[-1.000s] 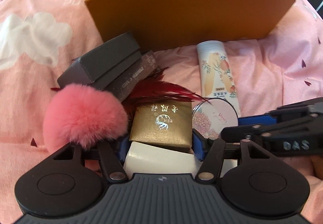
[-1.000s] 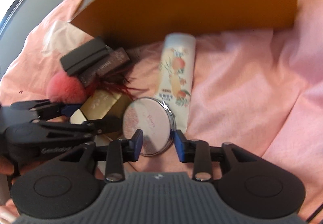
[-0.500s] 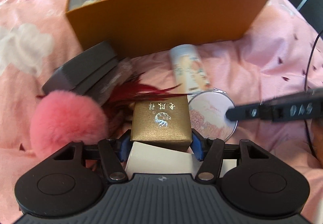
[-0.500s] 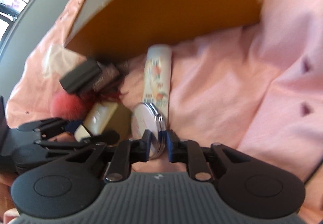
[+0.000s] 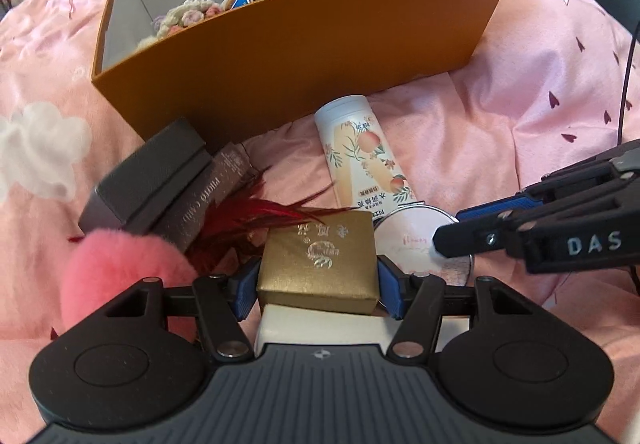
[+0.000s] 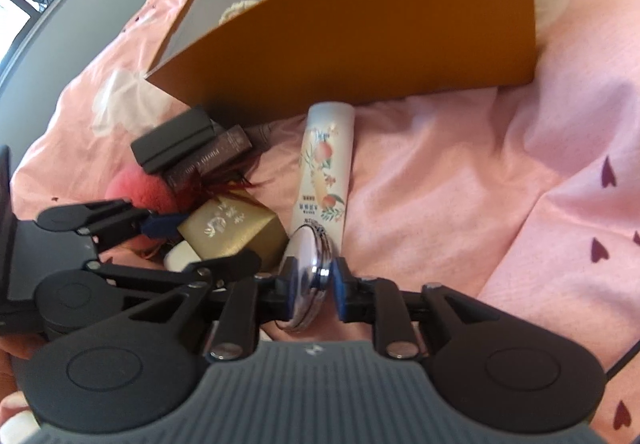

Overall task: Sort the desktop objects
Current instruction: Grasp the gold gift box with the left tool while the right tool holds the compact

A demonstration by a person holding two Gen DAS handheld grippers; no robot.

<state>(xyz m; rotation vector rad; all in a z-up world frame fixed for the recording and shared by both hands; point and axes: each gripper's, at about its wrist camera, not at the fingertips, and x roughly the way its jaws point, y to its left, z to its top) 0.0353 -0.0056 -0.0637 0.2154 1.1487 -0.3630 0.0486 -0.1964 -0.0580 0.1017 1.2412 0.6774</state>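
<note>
Right wrist: right hand-held gripper (image 6: pixel 314 286), angled down, straddles tilted compact mirror (image 6: pixel 306 276).

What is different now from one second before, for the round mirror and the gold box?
The right tool has taken the round compact mirror: it lay flat on the pink sheet, now it stands on edge between the fingers, partly lifted; the jaws have just opened slightly. The left tool still clamps the gold box. The orange box, peach tube and pink pompom stayed.
</note>
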